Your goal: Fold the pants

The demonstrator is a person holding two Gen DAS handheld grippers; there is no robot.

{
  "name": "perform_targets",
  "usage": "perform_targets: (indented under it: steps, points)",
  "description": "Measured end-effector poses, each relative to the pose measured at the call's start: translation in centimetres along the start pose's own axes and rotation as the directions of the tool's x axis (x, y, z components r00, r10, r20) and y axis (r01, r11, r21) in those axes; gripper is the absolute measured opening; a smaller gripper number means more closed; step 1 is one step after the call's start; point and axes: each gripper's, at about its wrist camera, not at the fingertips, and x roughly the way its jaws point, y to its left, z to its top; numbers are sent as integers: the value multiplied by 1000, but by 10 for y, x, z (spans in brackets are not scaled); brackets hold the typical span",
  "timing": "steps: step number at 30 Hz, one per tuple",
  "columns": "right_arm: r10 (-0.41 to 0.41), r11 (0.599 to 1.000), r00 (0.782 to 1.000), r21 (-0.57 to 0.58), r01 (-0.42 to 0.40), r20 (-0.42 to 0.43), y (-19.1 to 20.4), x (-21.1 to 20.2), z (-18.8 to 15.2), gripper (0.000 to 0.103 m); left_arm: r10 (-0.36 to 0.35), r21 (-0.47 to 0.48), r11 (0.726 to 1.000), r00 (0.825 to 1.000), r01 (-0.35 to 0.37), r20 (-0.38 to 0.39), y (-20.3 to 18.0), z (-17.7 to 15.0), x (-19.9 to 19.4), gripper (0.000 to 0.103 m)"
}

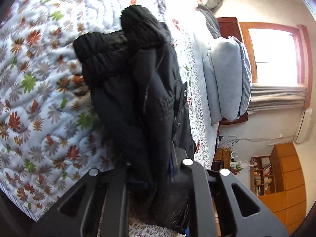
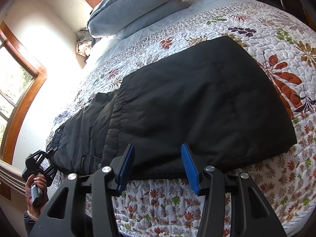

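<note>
Your left hand-held gripper (image 1: 158,169) is clenched on a bunch of the black pants (image 1: 136,90). The fabric passes between its fingers and rises ahead of it, with the ribbed cuffs (image 1: 102,59) at the far end, above the floral quilt (image 1: 39,83).

In the right wrist view, the same left hand-held gripper (image 2: 51,151) meets the pants at their near-left corner, and your hand (image 2: 36,189) grips its handle.

Your right hand-held gripper (image 2: 158,167) is released. Its blue pads (image 2: 188,166) stand well apart, just at the near edge of the pants (image 2: 197,102), with nothing between them.

The pants lie across the quilt (image 2: 276,49) directly ahead of the right hand-held gripper. A folded upper layer covers the right portion; the lower layer, with a zip, extends to the left. The near edge reaches the side of the bed.

A light blue duvet (image 2: 130,6), folded, lies at the far left beyond the pants, near a wood-framed window (image 2: 17,83).
</note>
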Motion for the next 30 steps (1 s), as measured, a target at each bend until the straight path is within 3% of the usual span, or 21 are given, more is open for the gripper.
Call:
perform_targets:
  steps: [4, 9, 12, 16, 19, 22, 30]
  points:
    - [8, 1000, 1000, 8, -8, 6, -1, -2, 0, 50, -16, 180, 984, 1000, 12, 21, -44, -5, 0, 12]
    - [15, 1000, 1000, 18, -15, 17, -4, -7, -1, 50, -27, 376, 926, 1000, 19, 15, -94, -22, 10, 13]
    - [19, 999, 999, 32, -20, 30, -10, -11, -1, 50, -51, 478, 877, 999, 52, -17, -122, -38, 20, 15]
    - [29, 998, 998, 61, -33, 56, -21, -20, 2, 50, -47, 612, 786, 996, 87, -82, -154, -70, 36, 17]
    - [33, 996, 996, 84, -40, 80, -29, -27, 3, 51, -23, 679, 726, 991, 108, -133, -170, -93, 53, 18]
    - [38, 993, 994, 106, -49, 98, -38, -33, 6, 51, 10, 722, 683, 987, 109, -159, -177, -114, 67, 18]
    - [31, 992, 992, 120, -47, 126, -52, -40, 12, 52, 94, 788, 608, 976, 101, -198, -187, -147, 105, 20]
